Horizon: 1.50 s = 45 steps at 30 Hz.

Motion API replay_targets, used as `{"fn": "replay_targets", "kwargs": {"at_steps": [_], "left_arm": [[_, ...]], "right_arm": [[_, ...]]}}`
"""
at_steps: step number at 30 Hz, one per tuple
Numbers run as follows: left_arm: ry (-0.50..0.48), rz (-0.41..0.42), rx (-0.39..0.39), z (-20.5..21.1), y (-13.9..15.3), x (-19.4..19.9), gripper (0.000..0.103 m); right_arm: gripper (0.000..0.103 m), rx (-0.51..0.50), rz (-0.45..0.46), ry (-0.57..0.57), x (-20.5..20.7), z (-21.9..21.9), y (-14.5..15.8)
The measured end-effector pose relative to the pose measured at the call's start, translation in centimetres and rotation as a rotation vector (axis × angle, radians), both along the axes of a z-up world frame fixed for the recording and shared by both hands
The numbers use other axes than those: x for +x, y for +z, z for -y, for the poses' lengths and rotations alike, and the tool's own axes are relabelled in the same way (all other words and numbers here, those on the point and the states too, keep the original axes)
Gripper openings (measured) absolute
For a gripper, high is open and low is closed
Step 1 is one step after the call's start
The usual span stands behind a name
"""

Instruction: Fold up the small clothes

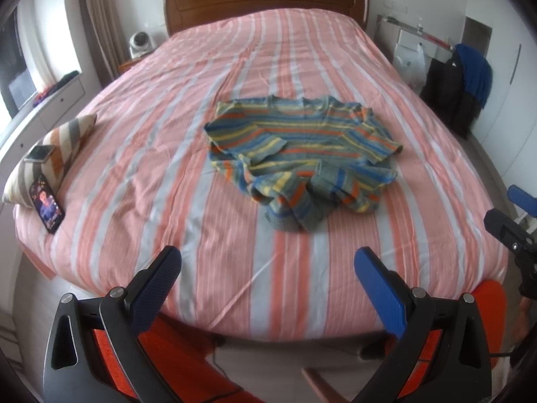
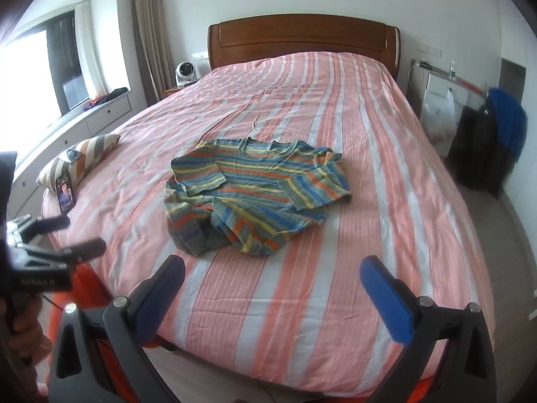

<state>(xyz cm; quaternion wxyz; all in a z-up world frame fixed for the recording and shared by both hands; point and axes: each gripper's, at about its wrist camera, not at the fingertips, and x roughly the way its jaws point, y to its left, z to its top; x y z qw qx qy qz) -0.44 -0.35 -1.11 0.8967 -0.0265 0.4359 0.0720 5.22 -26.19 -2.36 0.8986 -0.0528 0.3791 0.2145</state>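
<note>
A small striped knit sweater in blue, yellow, orange and grey lies crumpled on the pink striped bed, its sleeves folded over the body and its hem bunched toward me. It also shows in the right wrist view. My left gripper is open and empty, held above the foot of the bed, short of the sweater. My right gripper is open and empty too, also near the foot of the bed. The left gripper shows at the left edge of the right wrist view.
A striped cushion with two phones on and against it lies at the bed's left edge. A wooden headboard stands at the back. A white fan sits on the nightstand. Dark clothes hang at right.
</note>
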Motion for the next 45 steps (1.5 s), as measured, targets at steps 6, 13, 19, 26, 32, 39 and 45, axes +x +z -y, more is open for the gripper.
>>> {"fn": "replay_targets", "kwargs": {"at_steps": [6,13,19,26,32,39,45], "left_arm": [[-0.003,0.008,0.001,0.1,-0.3,0.2,0.103],[-0.013,0.032,0.0,0.3,-0.2,0.4,0.103],[-0.013,0.003,-0.002,0.4,-0.6,0.7,0.103],[-0.003,-0.01,-0.014,0.3,-0.8,0.6,0.103],[-0.011,-0.019,-0.004,0.7,-0.9,0.5,0.103],[-0.022,-0.026,0.006,1.0,-1.1,0.5,0.103],[-0.032,-0.02,-0.001,1.1,-1.0,0.5,0.103]], "right_arm": [[0.103,-0.013,0.096,-0.006,-0.5,0.0,0.5],[0.103,-0.014,0.07,-0.026,0.6,0.2,-0.1],[0.103,0.006,-0.05,-0.009,1.2,0.2,-1.5],[0.103,-0.006,-0.095,0.002,0.8,-0.3,-2.2],[0.103,-0.004,-0.098,0.011,0.5,-0.5,-2.1],[0.103,-0.004,-0.105,0.025,0.3,-1.0,-2.1],[0.103,-0.006,-0.109,0.027,0.3,-1.2,-2.2]]}}
